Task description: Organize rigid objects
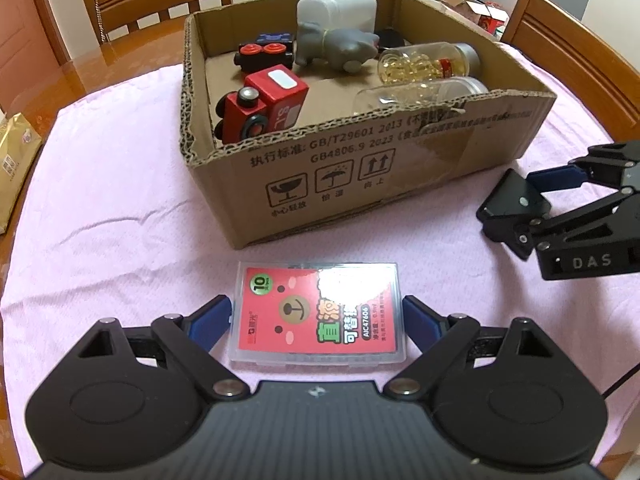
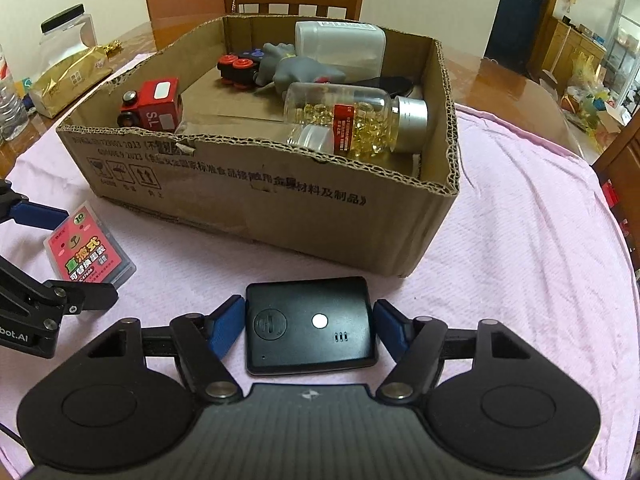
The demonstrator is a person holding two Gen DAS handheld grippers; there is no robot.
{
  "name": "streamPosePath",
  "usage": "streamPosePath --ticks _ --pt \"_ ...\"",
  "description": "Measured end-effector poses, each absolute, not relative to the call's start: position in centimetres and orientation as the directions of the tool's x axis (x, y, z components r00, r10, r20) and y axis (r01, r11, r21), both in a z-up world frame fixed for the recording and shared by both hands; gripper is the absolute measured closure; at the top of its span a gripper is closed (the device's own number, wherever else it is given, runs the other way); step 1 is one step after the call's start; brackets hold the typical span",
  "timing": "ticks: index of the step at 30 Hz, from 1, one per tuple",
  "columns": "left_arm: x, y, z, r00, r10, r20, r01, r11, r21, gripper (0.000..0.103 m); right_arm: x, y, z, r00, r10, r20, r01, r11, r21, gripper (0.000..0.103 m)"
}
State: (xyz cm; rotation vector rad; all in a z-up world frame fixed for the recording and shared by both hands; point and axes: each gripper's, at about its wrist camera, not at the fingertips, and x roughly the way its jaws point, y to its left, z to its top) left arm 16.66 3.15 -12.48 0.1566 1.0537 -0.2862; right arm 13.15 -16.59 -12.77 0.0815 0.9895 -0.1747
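Left gripper [image 1: 318,320]: jaws spread wide, one blue pad on each side of the clear plastic refill case [image 1: 320,314]; pads sit just beside its short edges, and contact cannot be told. Nothing lifted.
Right gripper [image 2: 310,326]: jaws also wide, bracketing the black device [image 2: 310,326] with a small gap visible at each pad. Not clamped.
Refill case position: flat on the pink cloth [image 1: 120,220], red label up, directly ahead of the left gripper and in front of the cardboard box [image 1: 400,168]. Long axis runs away from the gripper, toward the box.
Black device position: flat on the cloth, directly ahead of the right gripper, near the box's front corner. Long axis runs across, pad to pad.
Nearer hand: each item lies between its own gripper's fingers; no crossover needed.
Pose: both grippers low over the cloth, fingers pointing forward at the box, right gripper visible at the right edge of the left view, well apart from the case.
Box contents: red toy train [image 1: 260,104], grey animal figure [image 1: 336,46], two capsule bottles [image 2: 352,120], white container [image 1: 338,8].
Judgement: both items still outside the box; next likely needs closing, lifting, then carrying forward over the front wall.
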Motion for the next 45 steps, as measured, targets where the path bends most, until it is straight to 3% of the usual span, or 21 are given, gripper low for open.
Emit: streamPosePath --ticks 9,15,28,33,45 --pt "15.7 3.0 -6.8 0.459 -0.217 -0.861 0.415 0.91 -0.008 0.013 11.9 -16.5 -9.6 0.538 -0.047 -0.842 0.111 0.994 0.016 0.029" --pt "17.7 2.4 -1.6 0.544 -0.244 -0.803 0.455 0.89 0.038 0.013 11.3 -17.2 -5.3 0.589 -0.011 -0.808 0.049 0.999 0.022 0.029" --pt "27.7 1.4 -2.9 0.656 -0.156 -0.738 0.326 0.941 0.09 0.012 14.4 -17.8 -2.2 0.659 0.011 -0.752 0.03 0.999 0.042 0.029" --pt "26.5 3.1 -2.3 0.7 -0.126 -0.703 0.245 0.967 0.07 0.006 16.6 -18.1 -2.3 0.667 0.008 -0.745 0.037 0.998 0.043 0.029" --pt "21.7 6.5 0.7 0.747 -0.011 -0.665 0.081 0.994 0.075 0.002 23.0 -16.2 -3.1 0.658 0.039 -0.752 -0.024 0.999 0.031 0.027"
